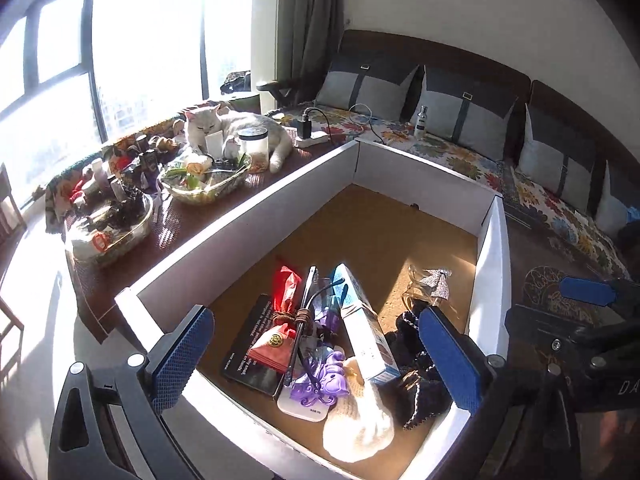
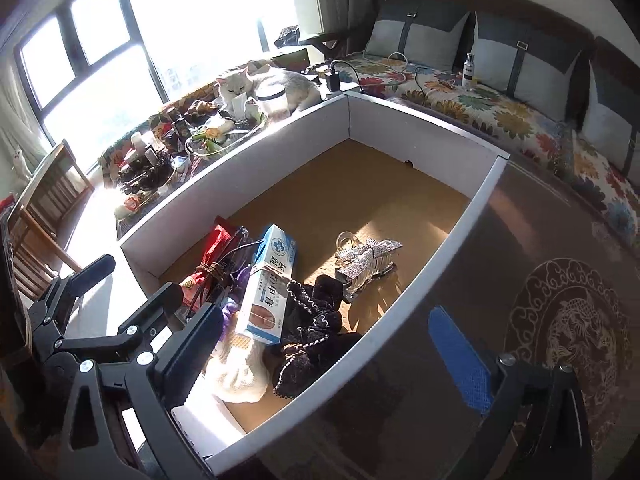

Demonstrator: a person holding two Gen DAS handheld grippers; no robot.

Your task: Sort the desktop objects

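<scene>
From the left wrist, the left tool [image 1: 316, 356] stands wide apart, empty, over clutter heaped at the near end of the white-walled cardboard tray [image 1: 248, 216]; its far brown floor lies bare. From the right wrist, the right tool [image 2: 340, 348] gapes empty astride the tray's near-right wall, the blue-and-white carton [image 2: 266, 284] just inside.

Left gripper [image 1: 320, 356]: black frame, silver screws, blue cross-hatched pads [image 1: 182, 354]. Right gripper [image 2: 340, 354]: same black linkage, silver screws, blue pad at 4 o'clock; white lettering, partly cut off.

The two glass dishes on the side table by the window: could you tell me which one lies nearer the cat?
The glass dish with green stems and a flower, right before the cat; the other glass dish holds dark clutter, farther along.
</scene>
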